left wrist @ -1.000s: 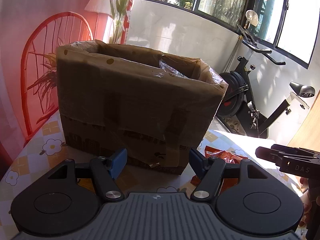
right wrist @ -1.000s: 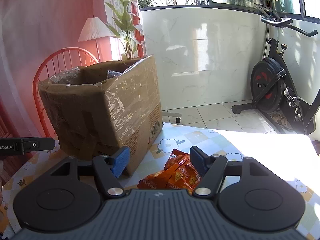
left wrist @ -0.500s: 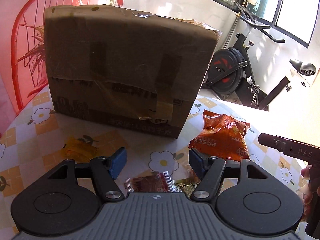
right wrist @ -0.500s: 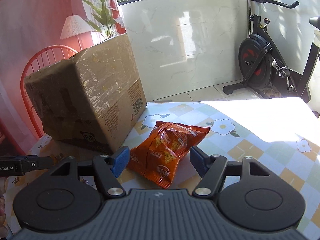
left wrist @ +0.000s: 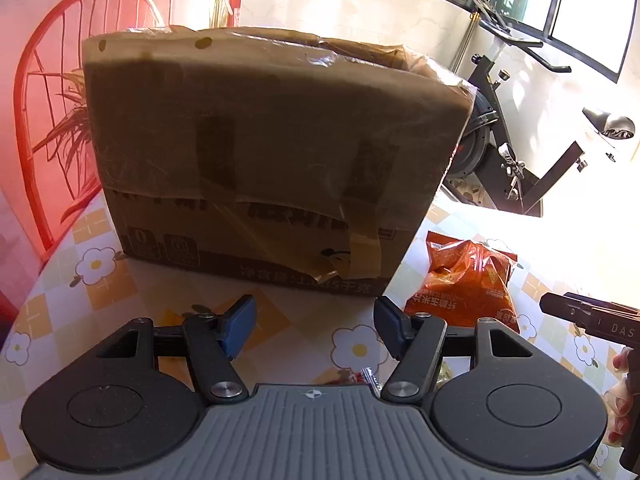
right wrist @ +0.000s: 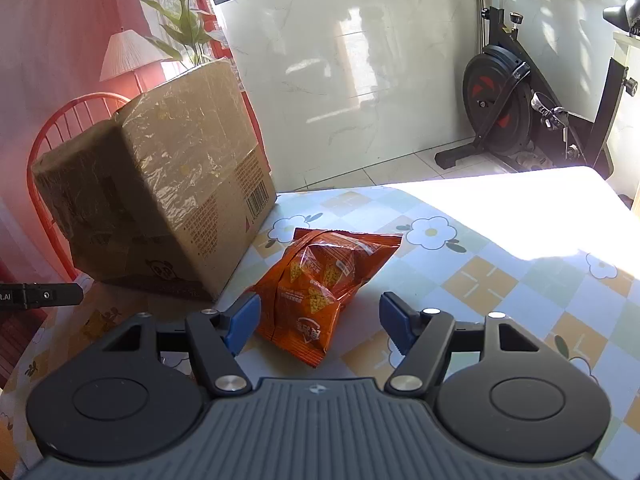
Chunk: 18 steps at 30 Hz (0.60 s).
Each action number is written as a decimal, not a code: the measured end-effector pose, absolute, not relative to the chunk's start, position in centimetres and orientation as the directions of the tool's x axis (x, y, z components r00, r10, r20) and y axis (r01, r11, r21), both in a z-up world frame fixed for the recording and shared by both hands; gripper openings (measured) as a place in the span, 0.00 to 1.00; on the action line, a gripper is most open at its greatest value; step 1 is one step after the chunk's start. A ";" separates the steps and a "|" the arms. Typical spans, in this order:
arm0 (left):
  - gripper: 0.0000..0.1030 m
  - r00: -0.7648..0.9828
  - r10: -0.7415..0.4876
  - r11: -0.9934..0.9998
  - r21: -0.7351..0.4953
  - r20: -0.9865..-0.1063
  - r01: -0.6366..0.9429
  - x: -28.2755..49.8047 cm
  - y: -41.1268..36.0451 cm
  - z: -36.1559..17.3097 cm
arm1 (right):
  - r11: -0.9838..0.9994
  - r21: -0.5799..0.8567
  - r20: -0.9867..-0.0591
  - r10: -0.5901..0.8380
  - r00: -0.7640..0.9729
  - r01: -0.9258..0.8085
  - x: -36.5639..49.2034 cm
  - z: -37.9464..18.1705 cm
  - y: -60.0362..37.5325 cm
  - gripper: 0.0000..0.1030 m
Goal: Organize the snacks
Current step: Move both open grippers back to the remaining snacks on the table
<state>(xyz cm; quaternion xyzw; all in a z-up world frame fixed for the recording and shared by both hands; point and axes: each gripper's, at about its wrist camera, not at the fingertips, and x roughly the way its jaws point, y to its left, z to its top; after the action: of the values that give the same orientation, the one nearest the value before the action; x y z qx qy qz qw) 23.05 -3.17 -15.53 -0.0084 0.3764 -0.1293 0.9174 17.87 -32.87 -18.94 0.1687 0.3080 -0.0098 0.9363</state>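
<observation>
Snacks are being sorted on a table (right wrist: 500,280) covered with a flower-print cloth. An orange chip bag (right wrist: 320,284) lies flat just to the right of a tall, tape-wrapped cardboard box (right wrist: 160,200), close to the box's near corner but apparently not touching it.

The right gripper (right wrist: 320,322) sits low over the table with its blue-padded jaws spread wide. The near end of the bag lies between them, yet neither pad presses on it, so the bag is not held.

In the left wrist view, the left gripper (left wrist: 316,328) faces the box's near wall, and its jaws have just been closing a little. Nothing is between them and they stand apart. A small clear-ended wrapper (left wrist: 362,376) peeks out from under its body, too hidden to identify.

Judging by the layout, the step in hand is picking up the chip bag, likely to put it in the box. The next move calls for closing the right jaws across the puffed bag gently enough not to crush it, then lifting it above the box's tall rim.
</observation>
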 end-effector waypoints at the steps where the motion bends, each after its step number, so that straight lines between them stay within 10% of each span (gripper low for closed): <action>1: 0.64 0.691 -0.233 0.969 -0.099 -0.685 0.228 23.3 -2.5 -14.7 | 0.939 0.321 -0.577 0.090 0.812 0.125 17.9 -18.7 -32.8 0.67; 12: 0.64 0.691 -0.153 0.977 -0.005 -0.707 0.211 22.5 4.9 -10.3 | 0.914 0.389 -0.598 0.159 0.785 0.112 18.0 -18.8 -27.8 0.66; 18: 0.64 0.678 -0.148 0.974 0.012 -0.720 0.225 23.4 6.8 -13.0 | 0.935 0.346 -0.629 0.170 0.758 0.078 19.7 -21.1 -24.1 0.47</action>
<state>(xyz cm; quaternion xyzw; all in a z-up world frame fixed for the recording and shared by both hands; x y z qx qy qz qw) 23.38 6.81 -12.98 0.0497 0.3881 -0.1019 0.9146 19.65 -24.06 -21.14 0.1785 0.3467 0.0251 0.9205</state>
